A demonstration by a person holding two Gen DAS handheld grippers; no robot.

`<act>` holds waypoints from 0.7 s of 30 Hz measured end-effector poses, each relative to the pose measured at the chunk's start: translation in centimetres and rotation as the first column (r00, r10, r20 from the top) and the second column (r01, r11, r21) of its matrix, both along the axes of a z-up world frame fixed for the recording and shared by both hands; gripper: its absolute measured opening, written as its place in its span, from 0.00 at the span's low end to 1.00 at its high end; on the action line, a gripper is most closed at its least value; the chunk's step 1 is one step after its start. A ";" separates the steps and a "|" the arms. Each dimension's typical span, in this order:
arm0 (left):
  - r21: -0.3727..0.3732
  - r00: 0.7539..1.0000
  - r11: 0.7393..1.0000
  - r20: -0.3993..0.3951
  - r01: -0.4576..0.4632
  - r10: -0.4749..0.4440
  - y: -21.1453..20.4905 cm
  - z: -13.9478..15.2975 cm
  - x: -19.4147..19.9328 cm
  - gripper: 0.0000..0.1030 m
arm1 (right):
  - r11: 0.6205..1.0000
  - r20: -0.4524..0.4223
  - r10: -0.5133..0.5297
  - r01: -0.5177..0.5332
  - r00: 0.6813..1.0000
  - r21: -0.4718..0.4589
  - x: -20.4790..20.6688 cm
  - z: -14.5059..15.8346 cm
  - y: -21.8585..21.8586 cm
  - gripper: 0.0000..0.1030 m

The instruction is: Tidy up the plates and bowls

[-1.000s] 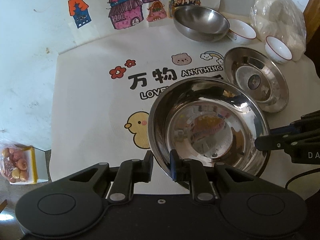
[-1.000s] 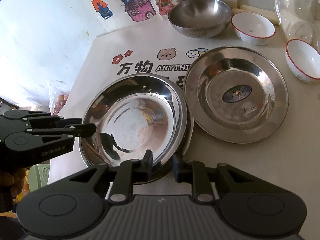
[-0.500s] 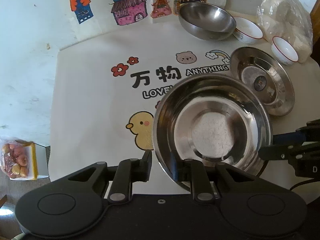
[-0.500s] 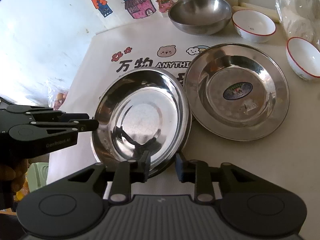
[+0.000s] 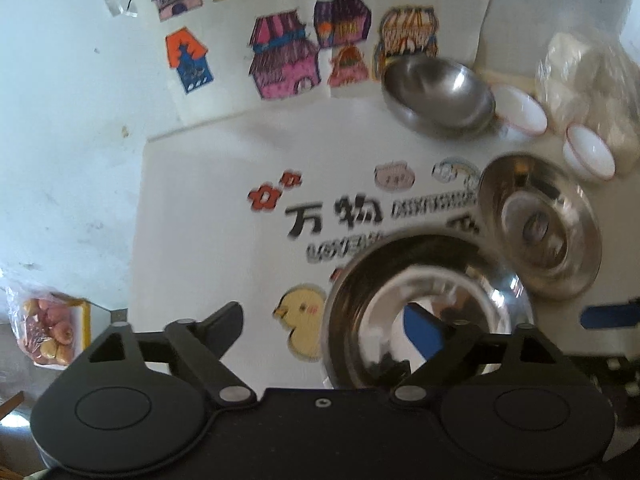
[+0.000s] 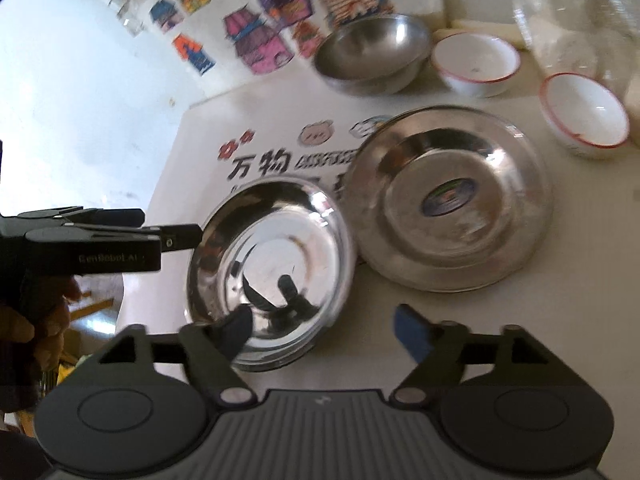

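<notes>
A shiny steel plate [image 5: 428,304] [image 6: 272,264] lies flat on the printed mat, left of a second steel plate [image 6: 448,200] [image 5: 540,236] that has a sticker in its middle. My left gripper [image 5: 324,318] straddles the shiny plate's left rim; its jaws are opening and the pads do not touch the metal. My right gripper [image 6: 322,328] straddles the near rim, its jaws also opening and clear of the plate. In the right wrist view the left gripper [image 6: 172,236] shows by the plate's left edge. Both views are blurred.
A steel bowl [image 6: 372,52] and two white bowls with red rims [image 6: 476,64] [image 6: 584,114] stand at the back right, next to a clear plastic bag [image 6: 580,12]. A bag of fruit [image 5: 48,332] lies beyond the table's left edge. Drawings of houses cover the wall.
Both grippers were shut on the shiny plate's rim and now stand wide apart. The plate has come to rest flat on the mat. Both hands have drawn back a little.
</notes>
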State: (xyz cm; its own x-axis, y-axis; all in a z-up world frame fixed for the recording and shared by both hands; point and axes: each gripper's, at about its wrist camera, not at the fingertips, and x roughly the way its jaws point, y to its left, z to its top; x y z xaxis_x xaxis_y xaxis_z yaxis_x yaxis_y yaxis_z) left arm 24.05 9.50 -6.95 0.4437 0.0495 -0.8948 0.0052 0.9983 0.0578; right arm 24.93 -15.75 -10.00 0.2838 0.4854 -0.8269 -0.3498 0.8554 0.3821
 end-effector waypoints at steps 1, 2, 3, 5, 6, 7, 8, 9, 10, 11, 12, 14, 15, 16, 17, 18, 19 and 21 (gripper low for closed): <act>-0.008 1.000 1.000 0.008 0.000 0.000 -0.2 0.1 0.4 0.94 | 1.000 0.005 -0.014 0.014 1.000 0.005 0.1 0.2 -0.6 0.88; -0.017 1.000 1.000 0.017 0.002 -0.002 -0.7 0.2 0.8 0.95 | 1.000 0.007 -0.026 0.026 1.000 0.009 0.2 0.3 -1.2 0.92; -0.030 1.000 1.000 0.028 0.009 -0.008 -1.1 0.3 1.2 0.96 | 0.999 0.010 -0.039 0.039 0.999 0.014 0.3 0.4 -1.9 0.94; -0.054 0.999 0.998 0.046 0.031 -0.028 -2.2 0.4 2.0 0.99 | 0.997 0.016 -0.067 0.067 0.998 0.032 0.5 0.6 -3.2 1.00; -0.063 0.998 0.997 0.054 0.042 -0.039 -2.9 0.4 2.4 0.99 | 0.996 0.017 -0.079 0.078 0.997 0.044 0.6 0.7 -3.9 1.00; -0.072 0.997 0.996 0.058 0.054 -0.050 -3.5 0.4 2.7 0.99 | 0.995 0.017 -0.089 0.088 0.996 0.049 0.7 0.7 -4.5 1.00; -0.092 0.996 0.993 0.053 0.074 -0.069 -4.2 0.3 3.3 0.99 | 0.994 0.018 -0.100 0.099 0.995 0.050 0.8 0.7 -5.1 1.00; -0.117 0.995 0.989 0.046 0.092 -0.087 -4.8 0.1 3.7 0.99 | 0.993 0.020 -0.109 0.108 0.994 0.049 0.8 0.8 -5.7 1.00; -0.148 0.993 0.983 0.038 0.113 -0.109 -5.5 0.0 4.2 0.99 | 0.992 0.025 -0.120 0.118 0.992 0.047 0.9 0.8 -6.2 1.00; -0.173 0.991 0.976 0.033 0.134 -0.130 -6.2 -0.1 4.6 0.99 | 0.991 0.032 -0.129 0.127 0.991 0.046 1.0 0.8 -6.8 1.00; -0.185 0.988 0.971 0.038 0.153 -0.148 -6.9 -0.1 5.1 0.99 | 0.989 0.045 -0.143 0.141 0.989 0.043 1.2 0.8 -7.4 1.00; -0.186 0.981 0.964 0.061 0.192 -0.184 -8.3 -0.2 5.8 0.99 | 0.985 0.069 -0.172 0.170 0.983 0.037 1.3 0.7 -8.4 1.00; -0.185 0.977 0.960 0.065 0.210 -0.202 -9.0 -0.3 6.2 0.99 | 0.982 0.080 -0.186 0.184 0.979 0.038 1.4 0.7 -9.0 1.00; -0.184 0.974 0.956 0.064 0.227 -0.219 -9.5 -0.5 6.7 0.99 | 0.980 0.087 -0.197 0.195 0.976 0.035 1.6 0.7 -9.3 1.00; -0.180 0.970 0.953 0.060 0.243 -0.236 -10.2 -0.7 7.1 0.99 | 0.978 0.090 -0.206 0.204 0.974 0.031 1.7 0.5 -9.8 1.00; -0.171 0.967 0.952 0.057 0.256 -0.249 -10.8 -1.0 7.5 0.99 | 0.977 0.090 -0.213 0.211 0.973 0.030 2.0 0.4 -9.9 1.00; -0.159 0.964 0.951 0.054 0.266 -0.261 -11.3 -1.3 7.9 0.99 | 0.975 0.089 -0.220 0.218 0.972 0.030 2.3 0.2 -10.3 1.00; -0.134 0.960 0.951 0.030 0.280 -0.278 -12.3 -2.1 8.6 0.99 | 0.974 0.080 -0.225 0.223 0.971 0.029 2.7 -0.3 -10.8 1.00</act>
